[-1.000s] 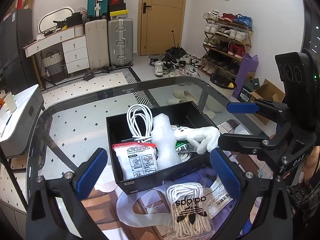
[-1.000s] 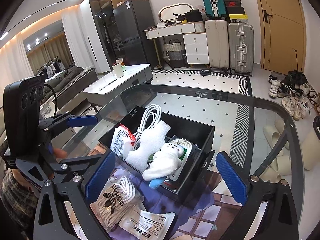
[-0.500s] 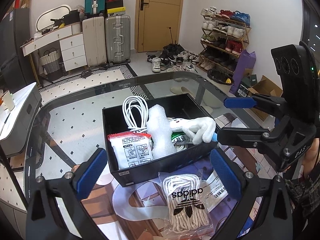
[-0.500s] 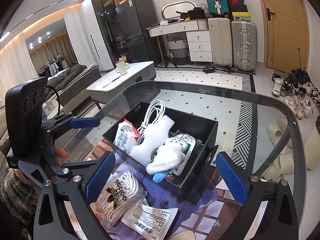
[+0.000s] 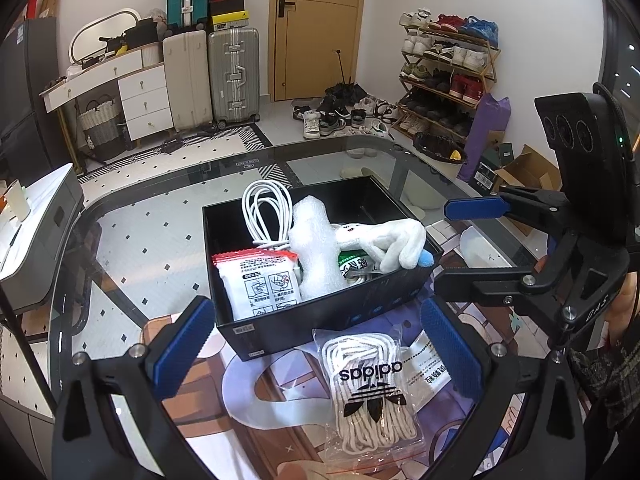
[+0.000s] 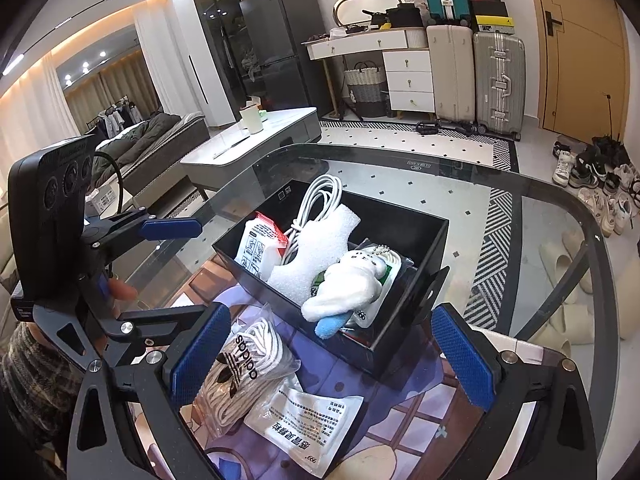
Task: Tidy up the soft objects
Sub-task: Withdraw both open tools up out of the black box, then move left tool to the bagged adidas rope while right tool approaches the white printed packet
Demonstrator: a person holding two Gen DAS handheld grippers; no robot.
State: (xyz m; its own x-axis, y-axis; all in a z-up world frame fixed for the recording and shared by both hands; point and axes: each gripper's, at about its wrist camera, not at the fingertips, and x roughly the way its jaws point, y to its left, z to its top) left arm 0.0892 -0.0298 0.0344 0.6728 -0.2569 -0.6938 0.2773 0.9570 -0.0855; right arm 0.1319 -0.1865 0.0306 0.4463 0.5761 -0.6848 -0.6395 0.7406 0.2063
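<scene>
A black box (image 5: 320,316) (image 6: 400,210) sits on a glass table. It holds a white cable (image 5: 264,212), a bubble-wrap piece (image 5: 316,252), a white plush toy (image 5: 384,244) (image 6: 348,284) and a red-topped packet (image 5: 264,288). In front of the box lie a bagged bundle of white laces (image 5: 370,388) (image 6: 240,368) and a flat white packet (image 5: 428,372) (image 6: 308,424). My left gripper (image 5: 316,348) (image 6: 172,272) is open above the laces bag. My right gripper (image 6: 332,356) (image 5: 460,244) is open at the box's near right corner. Neither gripper holds anything.
A cartoon-print mat (image 5: 248,392) lies under the box and packets. The glass table's dark rim (image 5: 84,216) curves around behind. Off the table stand a low white table (image 6: 256,152), suitcases (image 5: 232,72) and a shoe rack (image 5: 448,76). A person's fingers (image 6: 120,288) grip the left handle.
Both grippers have drawn back a little from the box, so more of the laces bag and the white packet shows. Both stay open, and nothing on the table has moved.
</scene>
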